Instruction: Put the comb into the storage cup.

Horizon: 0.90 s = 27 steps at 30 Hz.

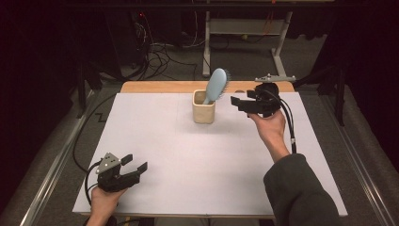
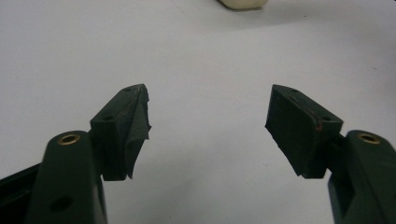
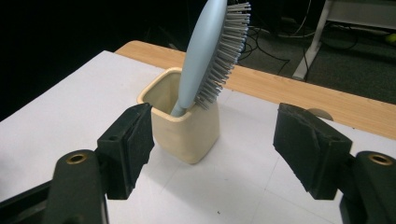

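On the table (image 1: pixel 155 141), a white sheet covers nearly all of the top; a strip of bare wood (image 1: pixel 160 87) shows along the far edge, at 12 o'clock. Surface matte, a few dark specks visible in the right gripper view.

Cream cup (image 1: pixel 204 107) stands upright toward 12 o'clock from the sheet's centre, near the far edge. Blue hairbrush (image 1: pixel 216 84) sits handle-down inside it, head leaning toward 1 o'clock, bristles on the right-hand side.

Right gripper (image 1: pixel 236 102) held above the sheet just beside the cup, at its 3 o'clock, pointing at it. Jaws spread apart, nothing between them; in the right gripper view the cup (image 3: pixel 183 126) and brush (image 3: pixel 210 56) sit framed past the two pads, not touched.

Left gripper (image 1: pixel 135 163) rests low at 7 o'clock, well apart from the cup. Jaws spread wide over bare sheet, empty.

Room: dark. Grey carpet floor (image 1: pixel 244 56) beyond the table, tangle of cables (image 1: pixel 160 56) at 11 o'clock, pale metal frame legs (image 1: pixel 244 28) at 12 to 1 o'clock. Metal rails flank the table left and right.
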### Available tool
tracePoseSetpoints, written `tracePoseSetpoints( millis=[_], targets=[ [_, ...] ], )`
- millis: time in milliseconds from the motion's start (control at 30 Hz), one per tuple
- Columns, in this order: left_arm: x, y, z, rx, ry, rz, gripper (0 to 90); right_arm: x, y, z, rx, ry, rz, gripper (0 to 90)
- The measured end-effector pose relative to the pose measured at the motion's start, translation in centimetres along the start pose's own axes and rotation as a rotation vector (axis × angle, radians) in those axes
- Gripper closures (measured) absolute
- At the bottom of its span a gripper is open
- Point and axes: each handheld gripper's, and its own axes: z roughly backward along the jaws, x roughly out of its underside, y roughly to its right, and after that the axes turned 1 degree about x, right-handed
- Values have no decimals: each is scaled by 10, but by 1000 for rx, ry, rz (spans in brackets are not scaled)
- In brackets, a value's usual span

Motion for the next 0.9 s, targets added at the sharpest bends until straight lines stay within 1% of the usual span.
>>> tracePoseSetpoints(
  millis=[100,267,433,633,900],
  targets=[
    [0,0,0,0,-1,-1,309,0,0,1,-1,-4,8,295],
    [0,0,0,0,0,2,309,3,0,4,-9,-1,3,303],
    [0,0,0,0,0,0,309,4,2,7,-16,5,8,302],
    [0,0,0,0,-1,1,309,4,2,13,-14,11,30,298],
    [0,0,0,-1,0,2,309,8,4,18,-8,12,27,297]
  ],
)
